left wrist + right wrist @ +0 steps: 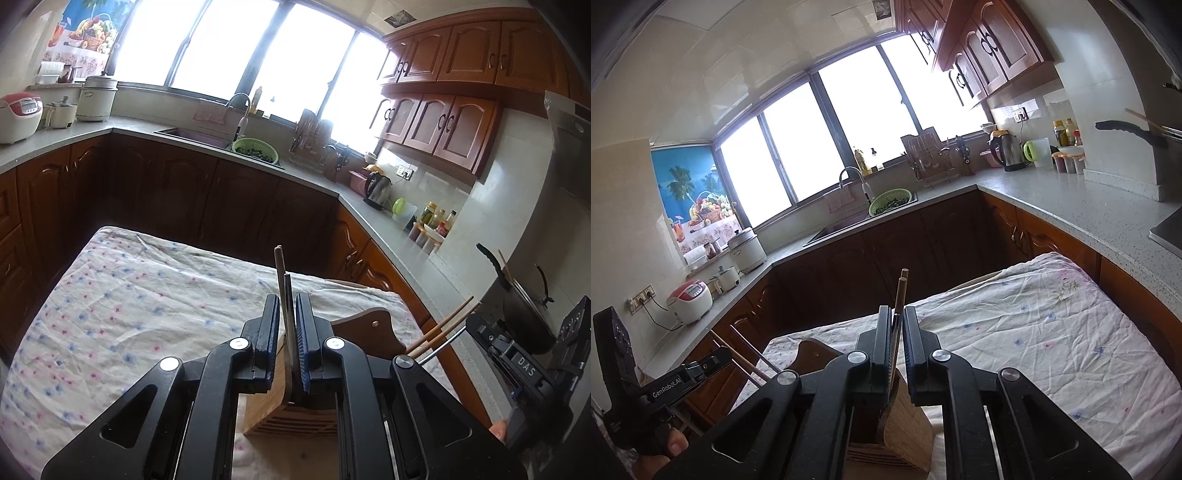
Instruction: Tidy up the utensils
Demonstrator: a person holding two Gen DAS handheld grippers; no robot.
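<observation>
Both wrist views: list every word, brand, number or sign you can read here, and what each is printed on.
"DAS" – on the body of the right gripper, seen from the left wrist view.
"GenRobot.AI" – on the body of the left gripper, seen from the right wrist view.
Rice cooker panel: too small to read.
Sauce bottles on the counter: labels too blurred to read.
Fruit poster: no readable words.
</observation>
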